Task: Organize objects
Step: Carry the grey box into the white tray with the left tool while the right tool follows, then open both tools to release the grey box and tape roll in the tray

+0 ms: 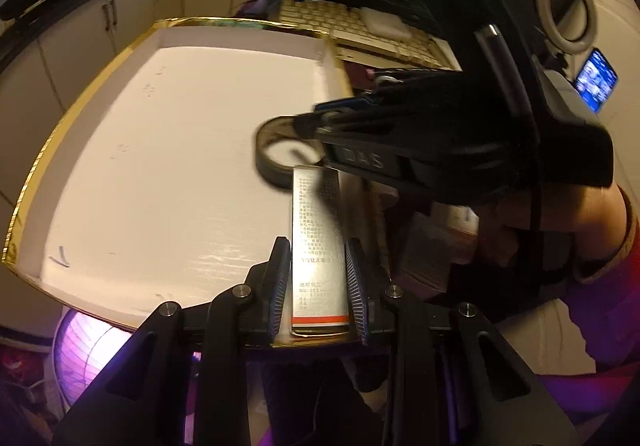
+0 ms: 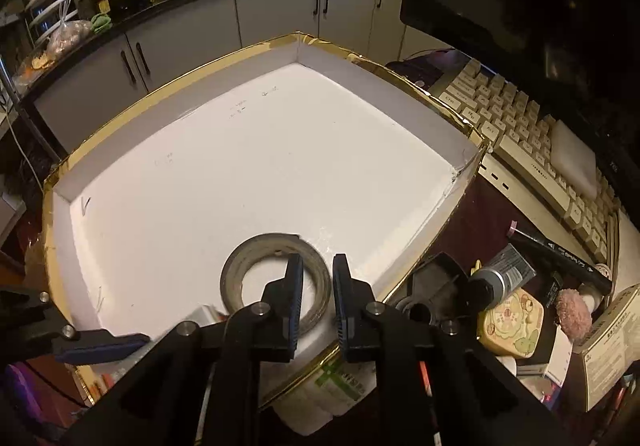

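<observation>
Left gripper [image 1: 318,286] is clasping a box [image 1: 318,246]; right gripper [image 2: 318,300], loosened, is straddling the tape roll [image 2: 240,270] at the tray's [image 2: 280,57] five o'clock.

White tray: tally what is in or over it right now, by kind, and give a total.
Tape rolls: 1, the tape roll lying flat on the white tray
Slim printed boxes: 1, the box clamped in the left gripper over the tray's near edge
Grippers: 2, counting the right gripper, jaws parted over the roll
Total: 4
</observation>
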A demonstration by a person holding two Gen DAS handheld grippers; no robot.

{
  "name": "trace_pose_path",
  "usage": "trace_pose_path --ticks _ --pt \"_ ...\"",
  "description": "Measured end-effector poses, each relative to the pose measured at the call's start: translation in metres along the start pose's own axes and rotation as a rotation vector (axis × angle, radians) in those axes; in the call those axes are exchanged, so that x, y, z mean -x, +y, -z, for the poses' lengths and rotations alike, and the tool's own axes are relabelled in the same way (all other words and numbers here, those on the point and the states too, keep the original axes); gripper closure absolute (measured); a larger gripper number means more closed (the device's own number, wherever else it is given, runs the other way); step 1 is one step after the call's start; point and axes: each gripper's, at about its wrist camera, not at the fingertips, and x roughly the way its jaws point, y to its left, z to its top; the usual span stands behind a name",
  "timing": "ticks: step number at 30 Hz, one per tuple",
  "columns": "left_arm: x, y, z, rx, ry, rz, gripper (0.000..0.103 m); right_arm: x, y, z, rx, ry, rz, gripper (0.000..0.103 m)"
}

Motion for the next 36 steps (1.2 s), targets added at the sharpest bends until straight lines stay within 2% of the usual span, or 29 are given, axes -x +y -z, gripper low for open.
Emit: trace_pose_path --ticks 2,5,9,10,14,17,23,29,36 --pt "-0.001 -0.005 0.001 -0.021 -0.007 -0.006 0.076 0.006 -0.001 0.001 -0.014 -0.008 -0.015 0.088" --pt "0.001 -0.002 0.002 -0.003 -0.016 -0.005 0.076 0.018 -0.007 0.004 -0.053 -0.044 -0.031 0.075" --pt "0.007 0.006 0.002 0.048 -0.025 -0.013 0.076 0.045 -0.018 0.014 -0.114 -0.121 -0.041 0.051" --pt "0.008 0.007 0.001 0.060 -0.027 -0.007 0.076 0.053 -0.022 0.018 -0.132 -0.145 -0.042 0.049" --pt "0.019 0.005 0.005 0.090 -0.053 0.006 0.076 0.084 -0.045 0.046 -0.230 -0.241 -0.074 0.047" --pt "0.025 -0.002 0.006 0.084 -0.072 0.000 0.076 0.101 -0.060 0.068 -0.297 -0.287 -0.079 0.040" --pt "0.040 -0.031 0.012 0.025 -0.089 -0.003 0.076 0.133 -0.075 0.113 -0.386 -0.329 -0.113 0.037" --pt "0.053 -0.066 0.017 -0.047 -0.121 0.023 0.076 0.162 -0.083 0.148 -0.443 -0.384 -0.108 0.029" --pt "0.039 -0.094 0.018 -0.117 -0.089 0.032 0.076 0.171 -0.091 0.190 -0.535 -0.419 -0.109 0.026"
